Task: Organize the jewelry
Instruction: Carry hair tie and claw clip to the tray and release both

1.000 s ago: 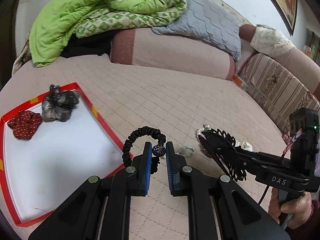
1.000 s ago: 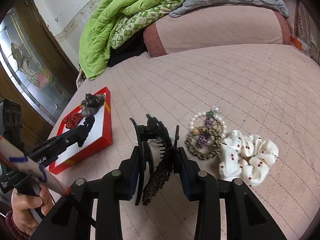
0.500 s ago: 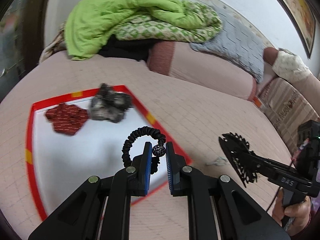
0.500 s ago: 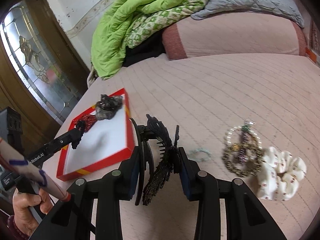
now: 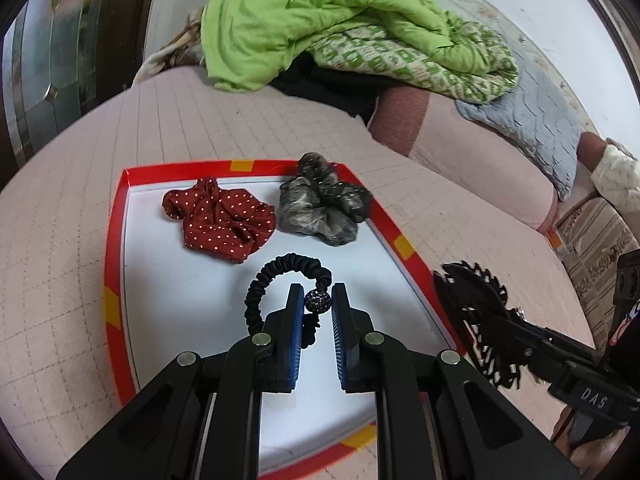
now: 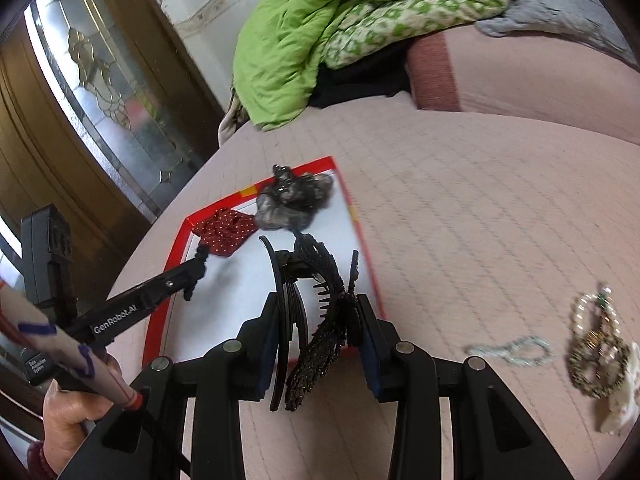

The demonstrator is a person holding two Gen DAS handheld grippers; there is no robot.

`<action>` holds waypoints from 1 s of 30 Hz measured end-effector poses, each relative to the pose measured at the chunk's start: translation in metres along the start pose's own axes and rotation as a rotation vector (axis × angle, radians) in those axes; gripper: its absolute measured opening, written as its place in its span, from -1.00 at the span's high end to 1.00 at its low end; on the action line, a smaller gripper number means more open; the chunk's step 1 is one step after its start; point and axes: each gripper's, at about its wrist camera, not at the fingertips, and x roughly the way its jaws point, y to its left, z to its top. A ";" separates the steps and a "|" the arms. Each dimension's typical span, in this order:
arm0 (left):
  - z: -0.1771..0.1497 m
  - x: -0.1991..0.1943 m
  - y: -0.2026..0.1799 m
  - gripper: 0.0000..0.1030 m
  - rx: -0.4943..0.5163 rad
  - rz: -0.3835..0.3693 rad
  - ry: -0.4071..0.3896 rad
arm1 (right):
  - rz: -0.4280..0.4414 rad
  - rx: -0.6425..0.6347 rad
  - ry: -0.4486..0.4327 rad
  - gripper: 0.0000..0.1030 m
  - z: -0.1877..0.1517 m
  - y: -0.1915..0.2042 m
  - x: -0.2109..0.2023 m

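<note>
Two items in transit, both black. Item one: a ribbed elastic hair tie (image 5: 280, 280) with a sparkly bead (image 5: 318, 301), pinched at the bead by the left claw (image 5: 316, 312), which is clenched on it; the loop arches up and left of the fingers, over the middle of the white-floored tray (image 5: 116, 240). Judged light, soft and springy; the hard round bead could roll out of the pads, so the fabric band beside it looks the surer hold. Item two: a toothed hair claw clip (image 6: 316, 320) with lacy beaded trim, grasped across its body by the right claw (image 6: 320, 332), held at the tray's right edge. Judged rigid, light plastic; teeth and trim likely to snag or snap, so the solid spine is the place to grip.

Already in the tray, near its far edge: a red dotted scrunchie (image 5: 220, 220) and a grey scrunchie (image 5: 320, 212), just beside each other. Left on the bed (image 6: 480, 200), well apart from the tray: a pale blue bracelet (image 6: 510, 352), a tangle of beaded bracelets (image 6: 596, 344), a white scrunchie (image 6: 620, 400).
</note>
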 end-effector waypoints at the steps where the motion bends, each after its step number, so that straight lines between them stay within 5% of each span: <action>1: 0.001 0.003 0.002 0.74 -0.004 -0.002 0.004 | -0.001 -0.002 0.006 0.25 0.001 0.002 0.005; 12: 0.019 0.051 -0.003 0.74 0.012 0.045 0.073 | -0.050 -0.004 0.078 0.24 0.021 0.009 0.064; 30: 0.031 0.073 0.003 0.74 -0.011 0.063 0.101 | -0.073 0.008 0.094 0.24 0.043 0.006 0.097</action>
